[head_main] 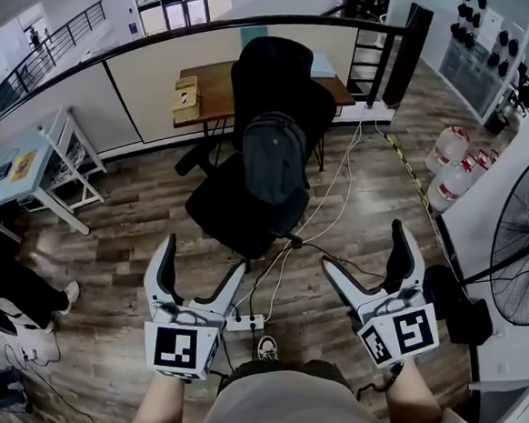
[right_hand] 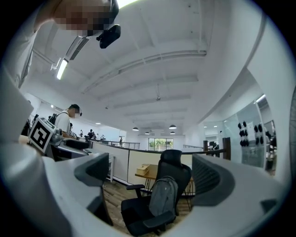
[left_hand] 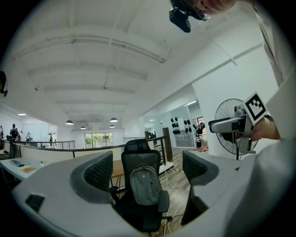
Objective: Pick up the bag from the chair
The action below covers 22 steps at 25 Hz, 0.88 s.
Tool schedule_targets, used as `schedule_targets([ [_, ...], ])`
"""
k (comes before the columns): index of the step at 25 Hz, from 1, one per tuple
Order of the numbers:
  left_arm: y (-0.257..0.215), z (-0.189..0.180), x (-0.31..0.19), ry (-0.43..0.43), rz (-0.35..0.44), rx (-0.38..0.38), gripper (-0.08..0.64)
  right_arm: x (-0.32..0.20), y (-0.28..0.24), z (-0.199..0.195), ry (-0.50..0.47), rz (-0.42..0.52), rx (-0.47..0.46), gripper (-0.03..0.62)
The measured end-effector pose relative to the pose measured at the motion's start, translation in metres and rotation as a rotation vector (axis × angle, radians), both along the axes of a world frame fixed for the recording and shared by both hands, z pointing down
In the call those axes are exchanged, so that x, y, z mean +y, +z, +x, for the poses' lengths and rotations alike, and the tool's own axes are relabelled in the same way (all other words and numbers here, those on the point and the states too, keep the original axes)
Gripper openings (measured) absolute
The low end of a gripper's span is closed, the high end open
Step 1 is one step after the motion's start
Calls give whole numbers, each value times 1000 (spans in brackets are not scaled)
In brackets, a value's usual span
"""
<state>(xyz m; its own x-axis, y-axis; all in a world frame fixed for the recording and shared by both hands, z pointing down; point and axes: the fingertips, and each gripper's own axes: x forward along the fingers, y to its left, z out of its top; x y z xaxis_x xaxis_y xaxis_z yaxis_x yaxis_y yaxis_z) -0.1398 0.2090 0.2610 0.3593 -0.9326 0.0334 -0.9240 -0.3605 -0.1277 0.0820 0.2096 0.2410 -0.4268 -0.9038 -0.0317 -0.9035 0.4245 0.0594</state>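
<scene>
A soft grey fabric bag – a rounded backpack – stands upright on the seat of a black swivel chair, leaning against its curved backrest. The left gripper and right gripper, smooth white plastic with ribbed dark pads, hang near it over wood-plank floor, jaws spread wide, nothing between them.

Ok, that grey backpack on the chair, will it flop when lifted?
The backpack is soft fabric leaning on the chair back, so it will probably sag. It looks fairly flat, so likely light. Tugging it may swivel the chair.
</scene>
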Motion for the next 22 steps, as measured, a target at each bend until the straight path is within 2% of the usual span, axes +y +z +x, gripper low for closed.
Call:
schedule_targets([
  [3,-4,-2,-29,15,11,-8,450,-26,-1,-4,16,1,-6,555],
  [12,20,-3,-103,32,-41,-14,451,-100,21,5,48,-42,7,554],
  [18,30,-1,-163,8,-36,15,451,-167,42,7,12,-63,22,555],
  [22,36,10,-214,-4,-50,4,450,-224,50,14,-17,-83,11,555],
])
